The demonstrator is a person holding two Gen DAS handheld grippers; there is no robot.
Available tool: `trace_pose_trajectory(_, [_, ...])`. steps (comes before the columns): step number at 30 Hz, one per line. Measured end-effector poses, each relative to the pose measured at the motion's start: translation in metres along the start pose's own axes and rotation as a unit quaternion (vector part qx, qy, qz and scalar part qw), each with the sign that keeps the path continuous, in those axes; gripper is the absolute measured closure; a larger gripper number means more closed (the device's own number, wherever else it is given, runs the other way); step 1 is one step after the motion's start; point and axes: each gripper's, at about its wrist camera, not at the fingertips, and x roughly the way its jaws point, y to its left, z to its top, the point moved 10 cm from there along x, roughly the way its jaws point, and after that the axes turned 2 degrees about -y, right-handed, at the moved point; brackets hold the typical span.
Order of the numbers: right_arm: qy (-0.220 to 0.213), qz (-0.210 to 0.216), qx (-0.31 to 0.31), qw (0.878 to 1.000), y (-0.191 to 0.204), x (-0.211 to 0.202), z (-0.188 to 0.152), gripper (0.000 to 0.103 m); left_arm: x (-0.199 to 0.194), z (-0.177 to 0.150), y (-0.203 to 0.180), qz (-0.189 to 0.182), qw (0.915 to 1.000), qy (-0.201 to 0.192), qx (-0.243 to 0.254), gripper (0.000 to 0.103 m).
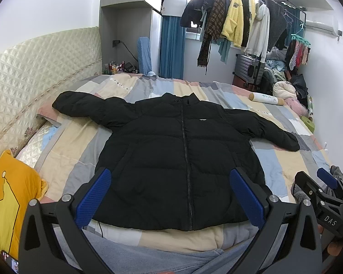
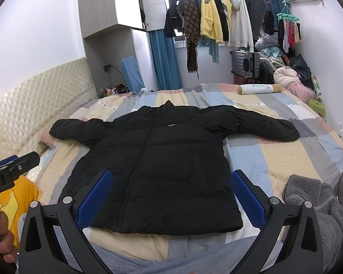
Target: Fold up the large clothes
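Note:
A black puffer jacket (image 1: 171,150) (image 2: 157,159) lies flat and zipped on the bed, front up, collar far from me, both sleeves spread sideways. My left gripper (image 1: 171,196) hovers above the jacket's near hem, open, blue fingers (image 1: 96,196) wide apart with nothing between them. My right gripper (image 2: 171,196) is also open over the hem, holding nothing. In the left wrist view the right gripper (image 1: 324,182) appears at the right edge. The left gripper's body (image 2: 13,164) shows at the left edge of the right wrist view, a hand (image 2: 4,239) gripping it.
A patchwork quilt (image 1: 64,159) covers the bed; a quilted headboard (image 1: 34,68) is on the left. There is a yellow pillow (image 1: 9,196) at near left, a grey fleece garment (image 2: 317,205) at near right, a bolster (image 2: 258,89) at the far edge, and hanging clothes (image 2: 217,13) and a suitcase (image 2: 247,65) beyond.

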Motion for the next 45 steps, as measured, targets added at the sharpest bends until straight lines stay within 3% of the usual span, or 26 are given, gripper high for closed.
trace_pose_trajectory(10, [-0.004, -0.001, 0.007, 1.000, -0.007, 0.003, 0.010, 0.000, 0.002, 0.023, -0.009, -0.002, 0.9999, -0.010, 0.010, 0.000])
trace_pose_trajectory(19, [-0.035, -0.014, 0.022, 0.999, -0.035, 0.022, 0.056, 0.000, 0.021, 0.077, -0.017, -0.026, 0.9982, -0.045, 0.030, 0.000])
trace_pose_trajectory(22, [-0.041, -0.023, 0.032, 0.998, -0.052, 0.035, 0.065, 0.000, 0.039, 0.087, -0.009, -0.012, 0.9975, -0.060, 0.035, 0.000])
trace_pose_trajectory(29, [-0.046, -0.061, 0.040, 0.996, -0.094, 0.065, 0.079, 0.000, 0.087, 0.069, 0.010, 0.004, 0.9983, -0.051, 0.026, 0.000])
trace_pose_trajectory(38, [-0.099, -0.069, 0.067, 0.990, -0.170, 0.115, 0.115, 0.000, 0.119, 0.060, 0.004, -0.035, 0.9964, -0.069, 0.035, 0.000])
trace_pose_trajectory(45, [-0.063, -0.083, 0.125, 0.987, -0.259, 0.189, 0.106, 0.000, 0.151, 0.049, 0.007, -0.045, 0.9970, -0.055, 0.032, 0.000])
